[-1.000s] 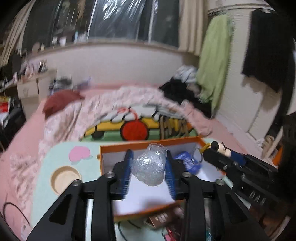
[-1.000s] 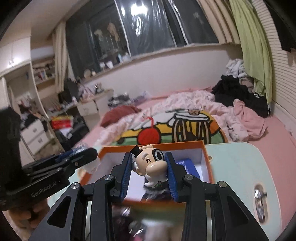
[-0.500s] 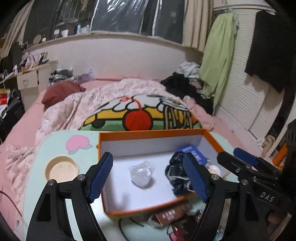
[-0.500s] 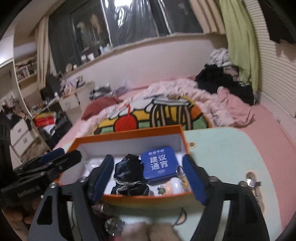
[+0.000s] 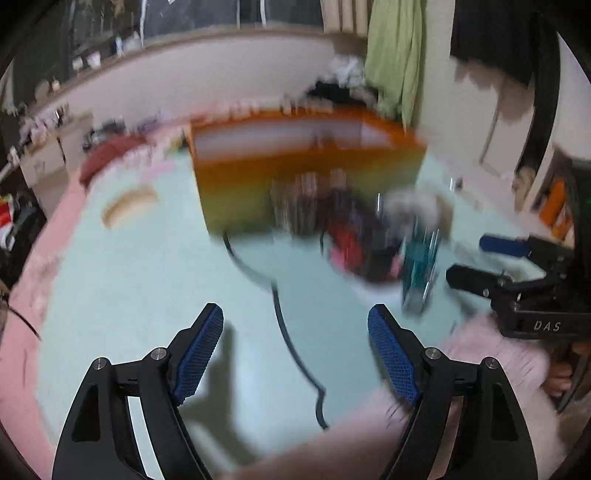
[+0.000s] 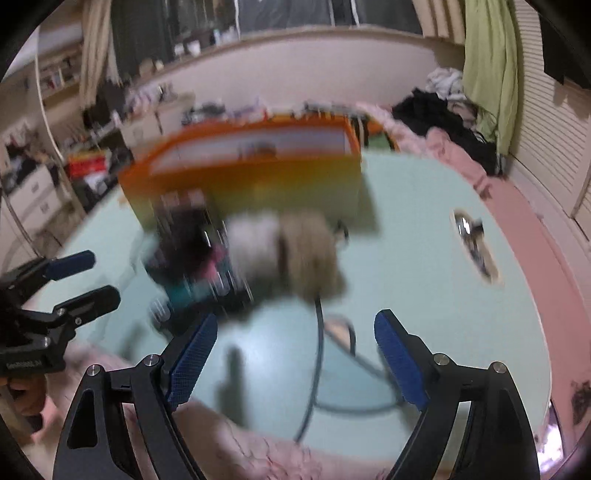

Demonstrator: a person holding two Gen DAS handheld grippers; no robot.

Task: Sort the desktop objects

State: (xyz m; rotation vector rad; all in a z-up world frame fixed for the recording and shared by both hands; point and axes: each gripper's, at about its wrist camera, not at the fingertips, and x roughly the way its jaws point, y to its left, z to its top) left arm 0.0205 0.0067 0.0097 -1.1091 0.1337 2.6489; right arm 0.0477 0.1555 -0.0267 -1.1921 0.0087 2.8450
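Box (image 5: 306, 177) — long axis left-right

Bedroom, dim indoor light. Dark curtained window (image 6: 258, 22) above a pale curved sill wall (image 6: 295, 74), far ahead of the gripper. Green hanging cloth (image 6: 487, 62) and white slatted doors (image 6: 554, 129) to its right. White drawer unit (image 6: 33, 199) at left.

A lived-in bedroom at night: a pink bed (image 6: 517, 206) heaped with clothes (image 6: 447, 122), a green garment (image 5: 395, 59) hanging by louvred closet doors (image 6: 546, 122), dark windows (image 6: 288, 14) above a cluttered sill, and drawers (image 6: 33, 195) alongside.
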